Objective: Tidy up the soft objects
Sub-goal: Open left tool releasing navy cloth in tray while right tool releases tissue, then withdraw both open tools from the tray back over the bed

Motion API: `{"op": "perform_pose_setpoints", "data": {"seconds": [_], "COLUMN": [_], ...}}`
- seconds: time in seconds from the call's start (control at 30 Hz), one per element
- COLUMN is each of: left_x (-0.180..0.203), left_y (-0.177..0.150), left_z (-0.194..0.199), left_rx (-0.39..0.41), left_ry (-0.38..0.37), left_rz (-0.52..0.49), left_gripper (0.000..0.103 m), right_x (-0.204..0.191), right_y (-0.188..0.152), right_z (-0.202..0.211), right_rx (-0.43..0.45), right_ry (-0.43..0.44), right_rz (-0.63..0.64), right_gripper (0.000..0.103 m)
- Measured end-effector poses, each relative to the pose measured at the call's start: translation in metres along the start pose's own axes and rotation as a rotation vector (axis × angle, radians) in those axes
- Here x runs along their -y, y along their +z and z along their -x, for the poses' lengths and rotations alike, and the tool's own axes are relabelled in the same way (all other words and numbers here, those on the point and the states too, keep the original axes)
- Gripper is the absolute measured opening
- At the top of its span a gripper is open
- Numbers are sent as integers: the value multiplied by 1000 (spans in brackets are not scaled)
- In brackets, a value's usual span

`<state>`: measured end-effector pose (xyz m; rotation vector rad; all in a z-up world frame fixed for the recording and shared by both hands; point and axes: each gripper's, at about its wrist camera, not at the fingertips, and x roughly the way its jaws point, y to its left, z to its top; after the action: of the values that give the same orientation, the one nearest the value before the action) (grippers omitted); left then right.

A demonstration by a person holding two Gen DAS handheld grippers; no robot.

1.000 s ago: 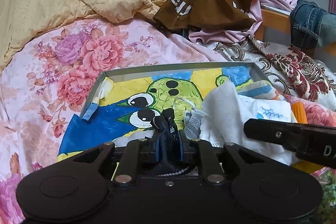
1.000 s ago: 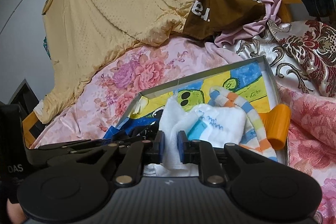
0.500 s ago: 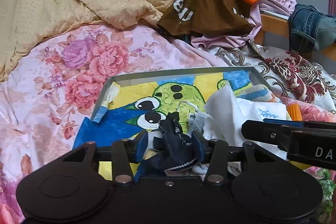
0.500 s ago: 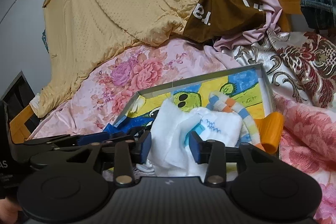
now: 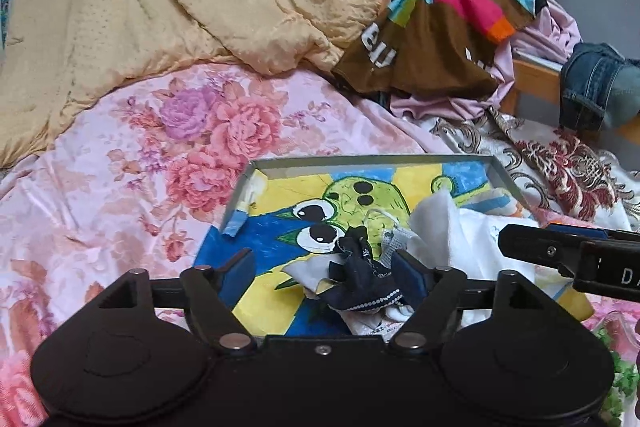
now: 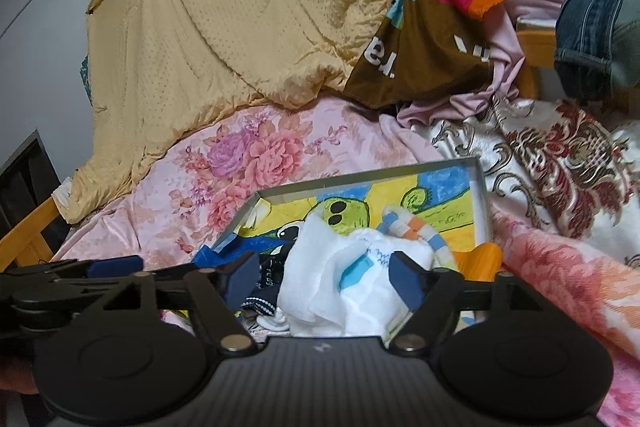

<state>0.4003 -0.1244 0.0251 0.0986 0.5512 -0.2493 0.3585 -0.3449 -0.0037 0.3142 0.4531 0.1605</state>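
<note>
On the flowered bedspread (image 5: 132,163) sits a shallow tray (image 5: 360,159) with a cartoon frog lining. Left gripper (image 5: 326,277) has its jaws opening, a dark navy sock (image 5: 360,285) loose between them, apparently unpressed. Right gripper (image 6: 324,277) likewise opening over a white cloth (image 6: 320,267), which lies in the tray's near right. A striped sock (image 6: 420,233) peeks behind it, partly hidden.

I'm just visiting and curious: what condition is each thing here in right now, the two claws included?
Left gripper: jaws opening, dark sock loose between them.
Right gripper: jaws opening, white cloth loose between them.
Dark sock: crumpled, lying in the box.
White cloth: bunched up in the box.
Striped sock: draped behind the white cloth.
Cartoon box: open, lidless, on the bed.
</note>
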Motion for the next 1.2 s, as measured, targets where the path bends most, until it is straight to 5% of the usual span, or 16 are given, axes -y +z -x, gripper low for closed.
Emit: {"op": "perform_pose_setpoints", "data": {"seconds": [0.37,1.2], "left_x": [0,10], "left_y": [-1,-29], "left_z": [50,145], "left_rx": [58,93], "left_ry": [28,10], "left_rz": [18,20], "left_gripper": [99,102], "right_x": [-8,-42], "right_y": [7,-31], "right_z": [40,122], "right_rx": [60,71], "right_ry": [-33,-81], "right_rz": [32,165], "right_gripper": [96,102]}}
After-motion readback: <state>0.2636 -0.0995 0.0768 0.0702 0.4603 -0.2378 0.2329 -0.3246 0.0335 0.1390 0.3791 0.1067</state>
